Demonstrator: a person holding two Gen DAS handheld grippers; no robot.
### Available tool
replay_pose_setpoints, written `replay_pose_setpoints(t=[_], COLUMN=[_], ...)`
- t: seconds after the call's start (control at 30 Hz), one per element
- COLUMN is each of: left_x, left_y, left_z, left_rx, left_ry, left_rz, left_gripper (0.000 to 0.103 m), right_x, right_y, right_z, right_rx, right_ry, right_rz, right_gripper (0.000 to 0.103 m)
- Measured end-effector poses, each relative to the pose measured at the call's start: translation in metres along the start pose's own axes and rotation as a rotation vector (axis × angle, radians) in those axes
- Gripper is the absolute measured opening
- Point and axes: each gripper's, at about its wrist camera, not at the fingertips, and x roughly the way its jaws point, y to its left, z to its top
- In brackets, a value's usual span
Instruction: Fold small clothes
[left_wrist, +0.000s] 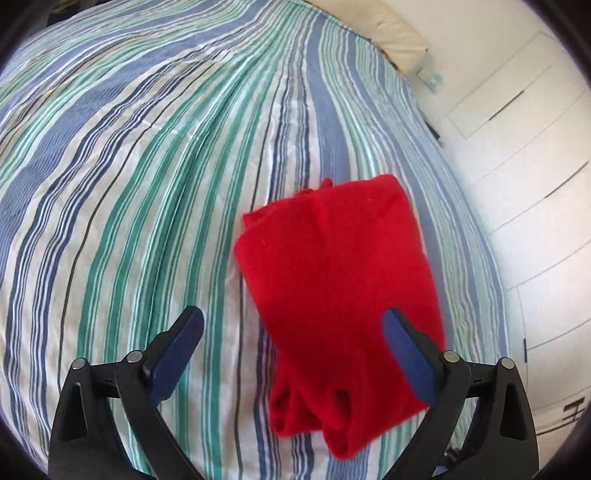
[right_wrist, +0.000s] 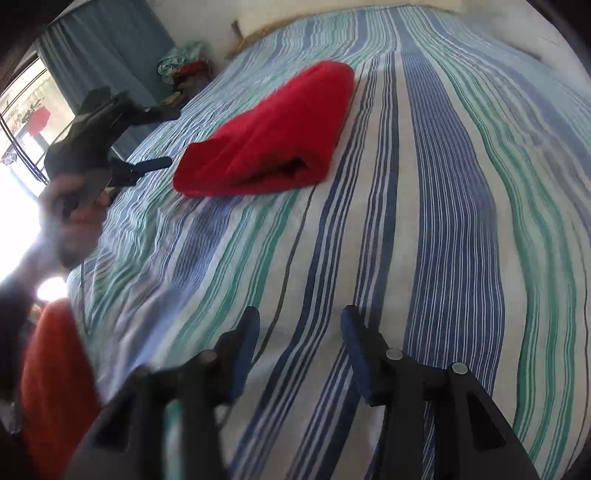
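Both pairs of jaws stood apart and held nothing. Just beyond the left gripper (left_wrist: 293, 325), the folded red garment (left_wrist: 332, 258) lay on the striped bedcover (left_wrist: 147, 184), its near end between the fingers but untouched. From the right gripper (right_wrist: 299, 321), that garment (right_wrist: 269, 136) lay well ahead, leftward.

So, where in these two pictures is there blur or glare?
Right wrist view: window glare washes out the left edge, and the hand with the left gripper is blurred. Left wrist view: even light, red garment slightly soft, striped bed cover bent by the lens.
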Motion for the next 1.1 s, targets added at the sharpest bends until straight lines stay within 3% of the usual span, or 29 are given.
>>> replay_pose_setpoints(t=[0.03,0.07,0.1,0.17,0.4,0.5,0.57,0.63,0.67,0.7,0.77,0.87,0.97,1.1], left_x=[0.008,0.017,0.024,0.034,0.007,0.029,0.050,0.050,0.043,0.034,0.011,-0.013,-0.024,-0.019], left_y=[-0.001,-0.001,-0.002,-0.005,-0.035,-0.018,-0.005,-0.001,-0.002,-0.003,-0.007,-0.022,-0.043,-0.055], left_z=[0.010,0.015,0.021,0.028,0.053,0.059,0.054,0.043,0.039,0.033,0.022,0.005,-0.017,-0.029], left_rx=[0.001,0.000,0.000,0.010,0.152,0.160,0.148,0.151,0.149,0.146,0.141,0.167,0.234,0.296], left_ry=[0.020,0.052,0.080,0.108,-0.035,0.006,0.084,0.098,0.080,0.062,0.000,-0.048,-0.087,-0.089], left_rz=[0.002,-0.006,-0.004,0.032,-0.020,0.074,0.103,0.106,0.098,0.072,0.051,0.039,0.136,0.236], left_gripper=[0.079,0.066,0.043,0.008,0.004,0.004,0.007,0.015,0.030,0.054,0.072,0.078,0.088,0.089], right_x=[-0.001,-0.001,-0.002,0.000,0.003,0.010,0.011,0.011,0.013,0.014,0.015,0.016,0.017,0.017], right_y=[0.002,0.004,0.005,0.003,-0.002,0.008,0.009,0.011,0.012,0.012,0.014,0.016,0.017,0.018], right_z=[-0.005,-0.005,-0.005,-0.005,-0.013,-0.012,-0.013,-0.013,-0.013,-0.013,-0.013,-0.014,-0.014,-0.015], right_rx=[-0.008,-0.019,-0.030,-0.027,-0.021,-0.044,-0.059,-0.073,-0.080,-0.086,-0.098,-0.116,-0.132,-0.141], right_ry=[-0.008,-0.013,-0.011,-0.015,-0.050,-0.060,-0.063,-0.067,-0.069,-0.072,-0.077,-0.083,-0.084,-0.085], right_rz=[-0.005,-0.009,-0.008,0.000,0.008,-0.017,-0.031,-0.039,-0.042,-0.044,-0.047,-0.050,-0.055,-0.065], right_gripper=[0.048,0.049,0.050,0.051,0.052,0.053,0.055,0.057,0.058,0.059,0.061,0.065,0.068,0.068])
